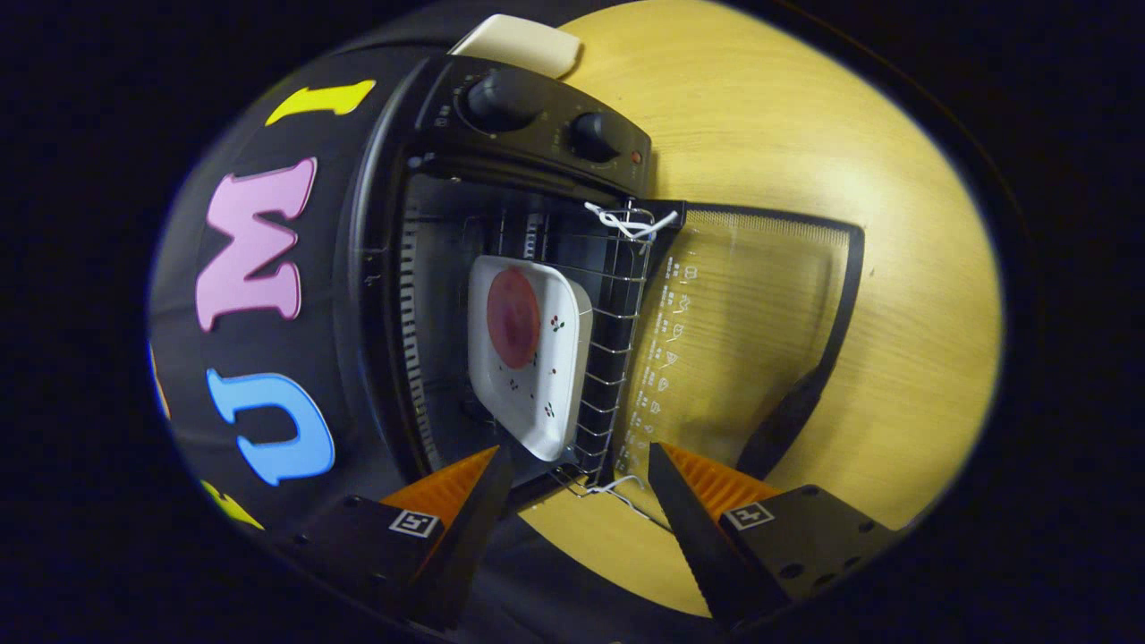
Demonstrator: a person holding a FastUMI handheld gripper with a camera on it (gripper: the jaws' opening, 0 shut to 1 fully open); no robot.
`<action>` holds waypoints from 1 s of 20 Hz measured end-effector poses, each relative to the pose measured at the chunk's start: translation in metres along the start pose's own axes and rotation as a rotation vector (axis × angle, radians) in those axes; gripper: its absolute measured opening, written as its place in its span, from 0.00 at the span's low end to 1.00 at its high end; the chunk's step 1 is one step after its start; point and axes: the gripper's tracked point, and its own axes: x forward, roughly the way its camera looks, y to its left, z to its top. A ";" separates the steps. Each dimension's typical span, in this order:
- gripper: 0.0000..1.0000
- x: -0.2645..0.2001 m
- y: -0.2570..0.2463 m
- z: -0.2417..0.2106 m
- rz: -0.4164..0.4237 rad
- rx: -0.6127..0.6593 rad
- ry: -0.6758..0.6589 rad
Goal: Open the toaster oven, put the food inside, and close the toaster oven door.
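Observation:
The black toaster oven (528, 125) stands on the wooden table with its glass door (742, 322) folded down flat in front of it. Inside, on the wire rack (617, 358), sits a white square plate (546, 394) carrying a round red slice of food (513, 317). My gripper (581, 470) is open, with nothing between its fingers. It hovers just in front of the oven's mouth, tilted sideways, with one finger (474, 487) near the oven's side wall and the other finger (689, 501) over the door's inner edge.
Two control knobs (546, 112) sit on the oven's panel. A white string (626, 222) is tied at the rack's corners. A pale flat object (528, 40) lies behind the oven. The light wooden table (894, 224) stretches beyond the open door.

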 end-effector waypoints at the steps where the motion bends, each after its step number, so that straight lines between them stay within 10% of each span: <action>1: 0.99 -0.008 -0.008 -0.002 -0.019 -0.077 0.018; 10: 0.98 -0.055 -0.041 0.001 -0.018 -0.857 -0.003; 20: 0.99 -0.053 -0.083 -0.027 -0.091 -1.161 0.056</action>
